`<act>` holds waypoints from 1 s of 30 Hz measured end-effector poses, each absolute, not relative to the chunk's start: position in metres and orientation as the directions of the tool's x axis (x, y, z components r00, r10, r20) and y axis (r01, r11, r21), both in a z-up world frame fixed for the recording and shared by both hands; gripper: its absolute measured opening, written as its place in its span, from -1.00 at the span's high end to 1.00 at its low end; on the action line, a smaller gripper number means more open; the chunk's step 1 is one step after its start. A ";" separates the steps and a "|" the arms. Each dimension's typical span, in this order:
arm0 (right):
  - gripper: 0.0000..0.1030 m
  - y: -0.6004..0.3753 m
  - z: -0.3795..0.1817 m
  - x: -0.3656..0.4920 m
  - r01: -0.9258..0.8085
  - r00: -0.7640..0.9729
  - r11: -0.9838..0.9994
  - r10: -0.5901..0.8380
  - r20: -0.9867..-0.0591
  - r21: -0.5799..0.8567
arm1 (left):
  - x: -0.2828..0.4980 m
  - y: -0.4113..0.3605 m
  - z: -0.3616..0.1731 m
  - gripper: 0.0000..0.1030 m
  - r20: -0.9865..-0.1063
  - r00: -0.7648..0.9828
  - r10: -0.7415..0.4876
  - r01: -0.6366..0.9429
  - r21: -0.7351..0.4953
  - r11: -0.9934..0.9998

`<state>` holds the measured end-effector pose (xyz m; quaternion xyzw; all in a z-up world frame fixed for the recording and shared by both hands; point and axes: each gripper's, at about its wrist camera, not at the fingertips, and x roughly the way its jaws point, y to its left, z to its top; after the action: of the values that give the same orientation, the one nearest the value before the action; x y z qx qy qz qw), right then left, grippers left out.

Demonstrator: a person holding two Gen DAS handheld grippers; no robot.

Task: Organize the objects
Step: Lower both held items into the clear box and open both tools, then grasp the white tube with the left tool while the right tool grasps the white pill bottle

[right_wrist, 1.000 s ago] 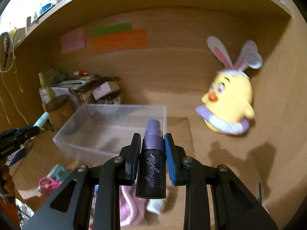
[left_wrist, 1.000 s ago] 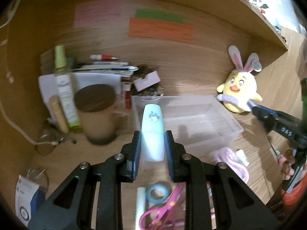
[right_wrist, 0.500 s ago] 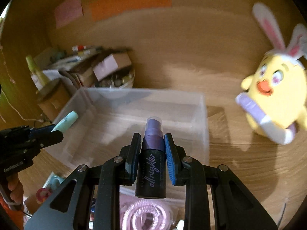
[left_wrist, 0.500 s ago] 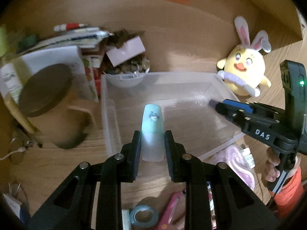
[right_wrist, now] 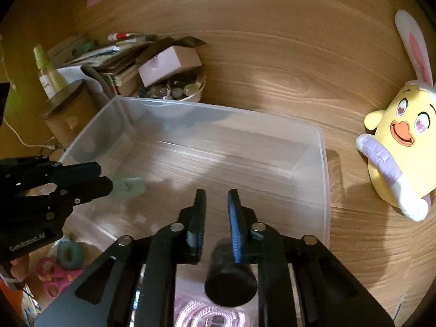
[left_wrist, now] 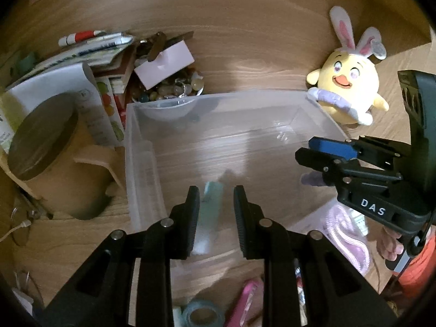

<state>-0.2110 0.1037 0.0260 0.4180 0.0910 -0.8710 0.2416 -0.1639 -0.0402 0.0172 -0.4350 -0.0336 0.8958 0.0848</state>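
Clear plastic storage bin [left_wrist: 141,163], open-topped, is seen on a wood-grain desk [right_wrist: 272,62] beneath the fingertips of both grippers.

Left gripper [left_wrist: 215,190]: the jaws are set narrowly apart, fingertips over the near half of the bin. A mint-green tube [left_wrist: 211,207] lies between the fingers, its upper end about level with the tips. It is smeared by blur, and a sliver of bin floor appears between it and the right-hand finger, so the pads seem not to be pressing on it, though this cannot be confirmed.

Right gripper [right_wrist: 216,193]: the jaws are likewise a little apart, and the gap between the tips shows only bin floor. A dark spray bottle [right_wrist: 230,280] is seen lower down, near the roots of the fingers, tilted with its round base toward the camera. It overlaps the blue pad [right_wrist: 234,231] of the right-hand finger and stands clear of the left-hand finger. In the left wrist view its purple cap shows just below this gripper's fingertips, inside the bin.

Beyond the left fingertips, behind the bin's far wall, a bowl of polished stones [left_wrist: 169,92] is set; a lidded wooden mug [left_wrist: 54,147] stands to their left. A yellow plush chick with rabbit ears [right_wrist: 397,147] sits well to the right of the right fingertips, outside the bin. Pink scissors [left_wrist: 245,305] and a roll of blue tape [left_wrist: 203,313] lie behind the left fingers, before the bin's near wall.
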 end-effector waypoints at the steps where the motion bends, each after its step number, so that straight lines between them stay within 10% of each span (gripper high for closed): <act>1: 0.40 0.105 0.029 -0.208 0.497 -0.536 -0.867 -0.352 -0.767 0.051 | -0.160 -0.041 0.021 0.52 -0.768 -0.615 0.178 -0.125 -0.128 -0.984; 8: -0.12 0.119 0.053 -0.177 0.477 -0.623 -0.879 -0.328 -0.710 -0.014 | -0.123 -0.048 0.049 -0.39 -0.699 -0.705 0.125 -0.103 -0.073 -0.992; 13: -0.57 0.146 0.068 -0.150 0.446 -0.653 -0.895 -0.346 -0.674 0.027 | -0.092 -0.059 0.056 -0.62 -0.677 -0.731 0.085 -0.069 -0.050 -0.996; 24: -0.59 0.210 0.041 -0.127 0.330 -0.632 -0.936 -0.316 -0.707 0.123 | -0.054 -0.087 0.000 -0.59 -0.782 -0.622 0.045 0.016 -0.070 -0.997; 30: -0.58 0.233 0.013 -0.126 0.247 -0.621 -0.963 -0.240 -0.746 0.105 | -0.045 -0.092 -0.028 -0.20 -0.826 -0.560 0.056 0.035 -0.091 -0.995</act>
<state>-0.1261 0.2330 0.0127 0.4137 0.0040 -0.9003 0.1351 -0.0452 -0.0924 -0.0277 -0.4687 -0.0483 0.8820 0.0059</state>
